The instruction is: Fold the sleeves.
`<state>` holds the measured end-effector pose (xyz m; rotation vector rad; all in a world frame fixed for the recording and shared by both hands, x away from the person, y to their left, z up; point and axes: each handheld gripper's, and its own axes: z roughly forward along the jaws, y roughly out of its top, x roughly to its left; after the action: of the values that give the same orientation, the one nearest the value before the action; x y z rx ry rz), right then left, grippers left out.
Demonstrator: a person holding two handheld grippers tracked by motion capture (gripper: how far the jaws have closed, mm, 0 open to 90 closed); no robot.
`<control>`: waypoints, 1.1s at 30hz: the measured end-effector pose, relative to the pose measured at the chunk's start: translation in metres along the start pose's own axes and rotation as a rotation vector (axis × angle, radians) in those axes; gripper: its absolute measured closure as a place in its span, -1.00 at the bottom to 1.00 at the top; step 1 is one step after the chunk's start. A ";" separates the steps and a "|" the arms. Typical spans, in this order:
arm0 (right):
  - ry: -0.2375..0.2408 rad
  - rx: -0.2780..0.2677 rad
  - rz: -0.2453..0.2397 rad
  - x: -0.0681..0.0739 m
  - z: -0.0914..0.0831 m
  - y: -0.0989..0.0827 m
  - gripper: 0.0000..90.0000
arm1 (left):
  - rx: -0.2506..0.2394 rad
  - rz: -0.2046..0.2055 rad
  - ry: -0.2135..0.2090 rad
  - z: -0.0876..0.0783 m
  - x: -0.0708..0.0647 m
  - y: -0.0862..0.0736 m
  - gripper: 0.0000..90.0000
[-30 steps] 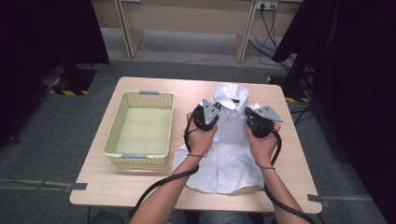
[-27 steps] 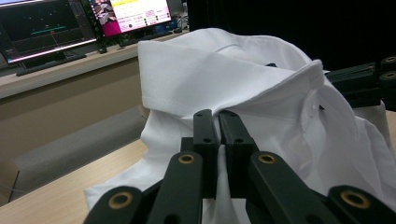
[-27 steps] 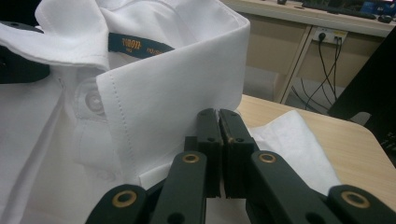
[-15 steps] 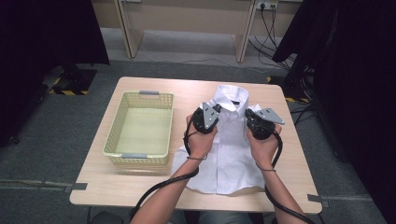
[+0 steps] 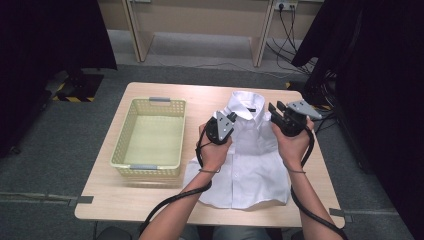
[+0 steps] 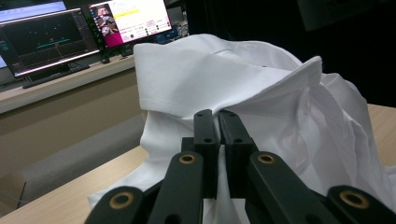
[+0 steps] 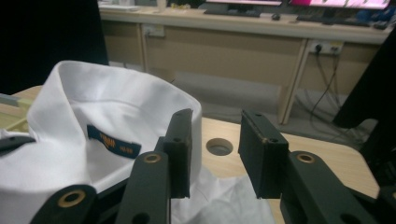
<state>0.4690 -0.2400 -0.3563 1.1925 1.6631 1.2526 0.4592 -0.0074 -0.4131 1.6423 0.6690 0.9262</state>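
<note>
A white shirt point(image 5: 250, 160) lies flat on the worktop point(image 5: 150, 195), collar point(image 5: 247, 102) toward the far edge, just beside an empty yellow basket point(image 5: 150, 132) at its left. The left hand-held gripper point(image 5: 231, 120) has its jaws closed tight on a fold of the shirt near the collar's left side, the cloth bunching up over the jaw tips in the left gripper view point(image 6: 219, 116). The right hand-held gripper point(image 5: 276, 108), raised at the collar's right side, has just been opening its jaws; they stand partly apart with nothing between them, the collar just beside one jaw in the right gripper view point(image 7: 215, 144).
</note>
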 end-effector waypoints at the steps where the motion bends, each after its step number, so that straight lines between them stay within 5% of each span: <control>1: 0.016 0.006 0.012 -0.002 0.002 0.005 0.41 | -0.001 0.000 0.000 0.000 0.000 0.000 0.93; 7: 0.080 0.105 0.025 -0.004 0.021 0.023 0.25 | -0.002 0.009 -0.003 -0.001 -0.001 0.000 0.93; 11: 0.081 0.186 0.014 -0.003 0.037 0.028 0.20 | -0.003 0.014 -0.007 -0.002 -0.002 0.000 0.93; 19: 0.086 0.314 0.029 -0.002 0.055 0.025 0.46 | -0.003 0.021 -0.010 -0.004 -0.002 -0.001 0.93; 26: 0.073 0.321 0.017 0.001 0.052 0.024 0.92 | 0.001 0.016 -0.013 -0.004 -0.003 -0.001 0.93; 33: 0.044 0.262 -0.011 0.004 0.040 0.028 0.96 | 0.008 0.002 -0.029 -0.005 -0.002 -0.001 0.90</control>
<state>0.5109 -0.2215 -0.3397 1.3150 1.9074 1.0848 0.4543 -0.0065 -0.4138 1.6613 0.6522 0.9009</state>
